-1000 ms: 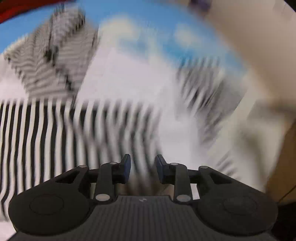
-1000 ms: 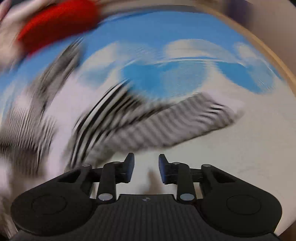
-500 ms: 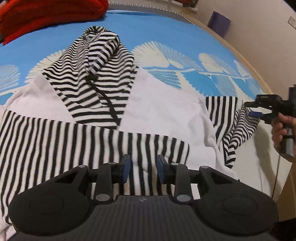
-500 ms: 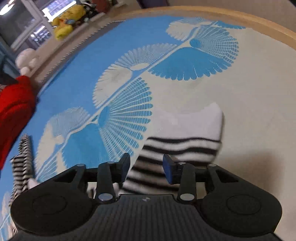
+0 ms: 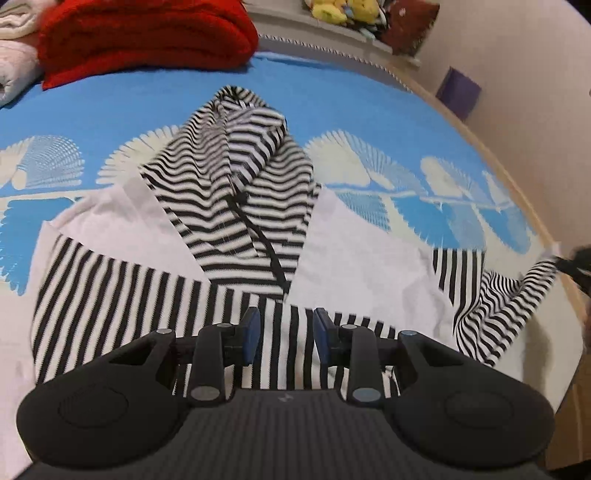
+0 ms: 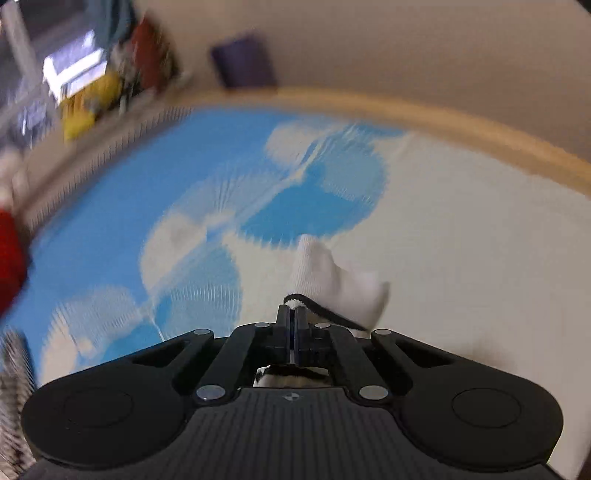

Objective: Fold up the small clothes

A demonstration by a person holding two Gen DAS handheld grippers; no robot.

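A small black-and-white striped hoodie with white panels (image 5: 354, 258) lies spread on the blue and white patterned mat (image 5: 110, 110), hood (image 5: 236, 155) pointing away. One striped sleeve is folded across the body. My left gripper (image 5: 286, 334) is open and empty, hovering over that folded sleeve (image 5: 129, 295). My right gripper (image 6: 294, 321) is shut on the white cuff (image 6: 332, 280) of the other sleeve. In the left wrist view that sleeve (image 5: 509, 295) is lifted at the far right, with the right gripper (image 5: 576, 262) at the frame edge.
A folded red blanket (image 5: 147, 37) and white cloth (image 5: 14, 62) lie at the mat's far left. Stuffed toys (image 5: 343, 11) sit on a ledge behind. The mat's wooden edge (image 6: 443, 122) and a wall with a purple box (image 5: 458, 92) are on the right.
My right gripper has closed on the sleeve cuff and lifted it. The left gripper has stayed open over the folded sleeve, the view settling slightly back.
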